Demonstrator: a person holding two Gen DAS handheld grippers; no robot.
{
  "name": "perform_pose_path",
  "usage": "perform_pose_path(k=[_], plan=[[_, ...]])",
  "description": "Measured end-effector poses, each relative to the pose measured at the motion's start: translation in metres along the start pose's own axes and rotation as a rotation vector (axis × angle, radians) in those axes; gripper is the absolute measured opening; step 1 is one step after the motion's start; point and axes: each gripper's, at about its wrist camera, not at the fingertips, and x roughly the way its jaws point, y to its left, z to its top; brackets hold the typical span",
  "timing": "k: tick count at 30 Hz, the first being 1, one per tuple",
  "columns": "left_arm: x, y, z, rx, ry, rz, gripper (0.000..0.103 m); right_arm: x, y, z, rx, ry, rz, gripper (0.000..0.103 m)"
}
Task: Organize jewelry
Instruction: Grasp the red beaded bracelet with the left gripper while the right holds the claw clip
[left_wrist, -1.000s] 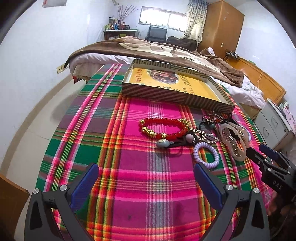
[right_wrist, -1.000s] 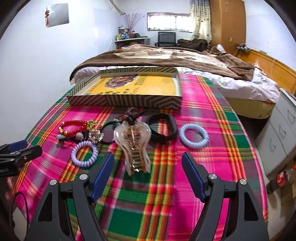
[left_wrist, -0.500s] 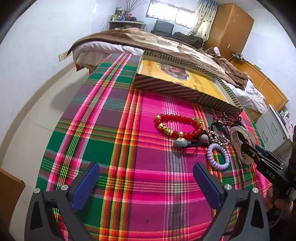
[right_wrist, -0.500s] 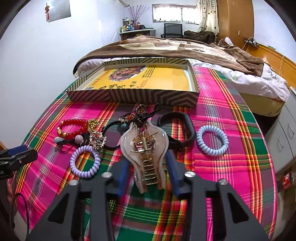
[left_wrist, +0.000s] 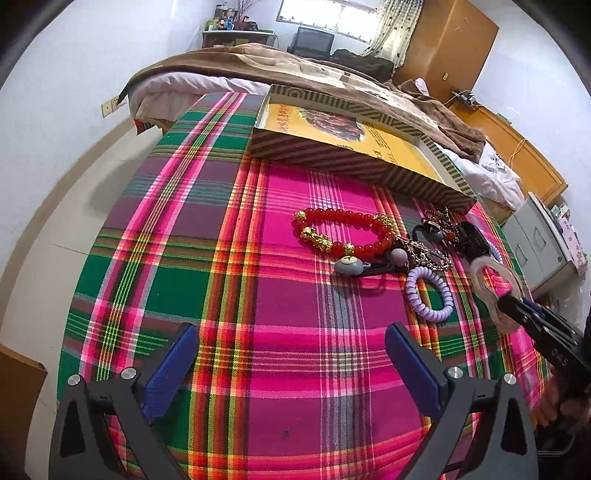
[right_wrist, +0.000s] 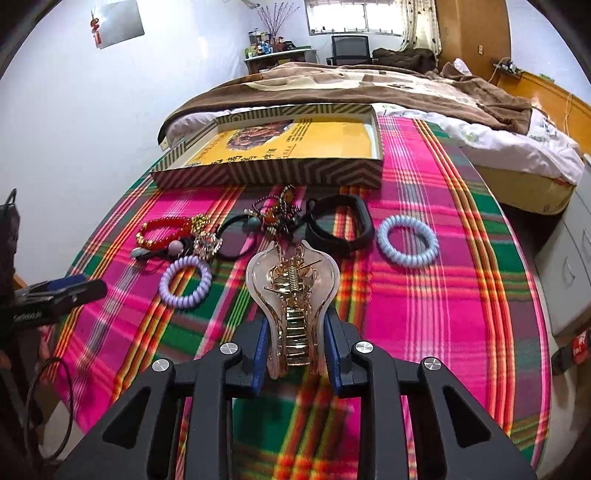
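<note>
The right gripper (right_wrist: 294, 350) is clamped on the narrow end of a clear hair clip (right_wrist: 293, 291) with a gold metal spring, its blue pads pressed against both sides of the clip. The clip's wide rounded end points away toward the box (right_wrist: 266, 173); whether the clip touches the plaid cloth (right_wrist: 443, 314) cannot be told. The left gripper (left_wrist: 291, 365) stands with its fingers wide apart and nothing between them, hovering over a bare stretch of the cloth, well short of the jewelry. In the left wrist view the clip (left_wrist: 493, 291) shows at the far right edge, held in the tip of the other tool. The remaining pieces lie in a loose cluster on the cloth between the grippers and the box. A red bead bracelet (left_wrist: 343, 232) with gold charms lies on the left of the cluster, touching a black hair tie with grey beads (left_wrist: 354, 264). A purple coil hair tie (right_wrist: 185, 282) lies just beside that, nearer the grippers. A black band (right_wrist: 338, 225) sits just beyond the clip's wide end, and a pale blue coil hair tie (right_wrist: 407, 240) lies to its right, apart from the rest. The shallow box with striped walls and a yellow floor stands at the far edge of the cloth, with a bed (right_wrist: 369, 85) behind it.
</note>
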Motion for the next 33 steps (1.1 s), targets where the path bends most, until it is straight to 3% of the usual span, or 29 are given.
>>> perform_pose_path(k=[5, 13, 15, 17, 26, 29, 33], plan=[[0.001, 0.002, 0.012, -0.015, -0.026, -0.012, 0.097, -0.016, -0.008, -0.003, 0.008, -0.040, -0.018, 0.026], [0.010, 0.006, 0.048, -0.010, -0.066, 0.027, 0.096, -0.020, -0.013, 0.002, 0.021, -0.080, -0.018, 0.026], [0.018, 0.006, 0.055, -0.001, -0.053, 0.050, 0.095, -0.018, -0.014, 0.002, 0.022, -0.078, -0.018, 0.026], [0.026, 0.006, 0.058, -0.003, -0.031, 0.069, 0.087, -0.017, -0.014, 0.002, 0.025, -0.078, -0.017, 0.026], [0.046, -0.006, 0.057, -0.002, 0.013, 0.122, 0.086, -0.014, -0.016, 0.005, 0.027, -0.084, -0.011, 0.026], [0.043, -0.015, 0.053, 0.006, 0.036, 0.090, 0.086, -0.013, -0.018, 0.005, 0.029, -0.085, -0.006, 0.026], [0.051, -0.022, 0.055, 0.041, 0.038, 0.166, 0.086, -0.009, -0.020, 0.005, 0.038, -0.079, 0.004, 0.026]])
